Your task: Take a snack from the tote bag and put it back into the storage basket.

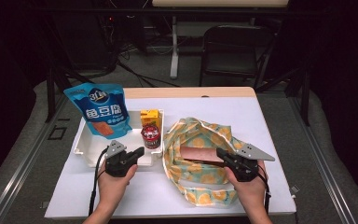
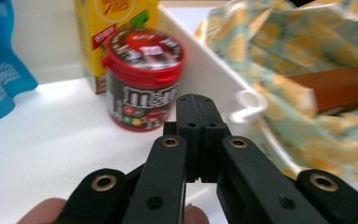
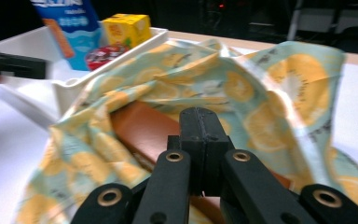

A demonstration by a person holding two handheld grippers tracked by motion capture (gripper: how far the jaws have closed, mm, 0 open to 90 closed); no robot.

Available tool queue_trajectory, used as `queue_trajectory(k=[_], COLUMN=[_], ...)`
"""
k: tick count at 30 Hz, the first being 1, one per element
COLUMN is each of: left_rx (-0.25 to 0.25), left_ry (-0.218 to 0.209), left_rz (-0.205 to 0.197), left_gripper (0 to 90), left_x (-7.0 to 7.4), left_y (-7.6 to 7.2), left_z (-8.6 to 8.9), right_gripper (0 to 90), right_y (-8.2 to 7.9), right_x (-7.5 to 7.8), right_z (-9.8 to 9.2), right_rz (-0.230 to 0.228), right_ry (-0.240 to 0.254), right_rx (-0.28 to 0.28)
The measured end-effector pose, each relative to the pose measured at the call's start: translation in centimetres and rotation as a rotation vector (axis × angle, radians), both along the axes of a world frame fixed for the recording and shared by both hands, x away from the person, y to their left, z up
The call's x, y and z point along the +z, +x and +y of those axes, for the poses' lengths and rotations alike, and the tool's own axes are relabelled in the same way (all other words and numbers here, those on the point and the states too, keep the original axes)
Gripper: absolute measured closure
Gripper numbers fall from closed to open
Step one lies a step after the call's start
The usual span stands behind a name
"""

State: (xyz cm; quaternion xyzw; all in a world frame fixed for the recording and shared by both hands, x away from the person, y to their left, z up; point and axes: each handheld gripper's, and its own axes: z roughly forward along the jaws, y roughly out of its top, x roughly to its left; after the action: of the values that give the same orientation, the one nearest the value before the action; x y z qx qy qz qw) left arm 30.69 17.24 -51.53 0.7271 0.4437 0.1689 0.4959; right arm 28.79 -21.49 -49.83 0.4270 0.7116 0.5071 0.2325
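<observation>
Nearest the person, the left hand-held gripper [image 1: 139,151] sat with its jaws pressed together on nothing at the tray's [image 1: 81,140] near rim, and the right hand-held gripper [image 1: 222,154], likewise closed and empty, hovered over the brown box [image 1: 200,154] lying in the citrus-print bag [image 1: 191,175] on the surface [image 1: 279,140]. Just beyond the left one, slightly to its right, stood the upright candy jar [image 1: 150,136] in the tray's near right corner. The yellow carton [image 1: 150,118] touched it behind, and the blue pouch [image 1: 100,109] stood farther left, so the left hand looked nearer.
</observation>
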Motion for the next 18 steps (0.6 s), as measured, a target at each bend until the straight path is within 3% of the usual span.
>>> queue_trajectory(k=[2, 7, 15, 18], left_rx=[-0.012, -0.062, -0.150, -0.165], left_ry=[-0.010, -0.032, -0.004, -0.018], left_rz=[-0.021, -0.049, -0.050, -0.037], left_gripper=[90.0, 90.0, 90.0, 89.9], left_x=[0.5, 1.4, 1.1, 0.7], left_y=[-0.8, -2.1, -2.0, -1.5], left_z=[-0.3, -2.0, -6.2, -7.8], right_gripper=[90.0, 90.0, 90.0, 90.0], right_y=[0.4, 0.9, 2.1, 2.7], right_x=[-0.3, -1.3, -1.9, -2.0], right_z=[-0.2, -0.6, -1.5, -1.6], right_rz=[0.004, 0.011, 0.028, 0.035], right_ry=[-0.003, -0.087, -0.084, -0.112], right_rx=[-0.009, -0.020, -0.050, -0.053])
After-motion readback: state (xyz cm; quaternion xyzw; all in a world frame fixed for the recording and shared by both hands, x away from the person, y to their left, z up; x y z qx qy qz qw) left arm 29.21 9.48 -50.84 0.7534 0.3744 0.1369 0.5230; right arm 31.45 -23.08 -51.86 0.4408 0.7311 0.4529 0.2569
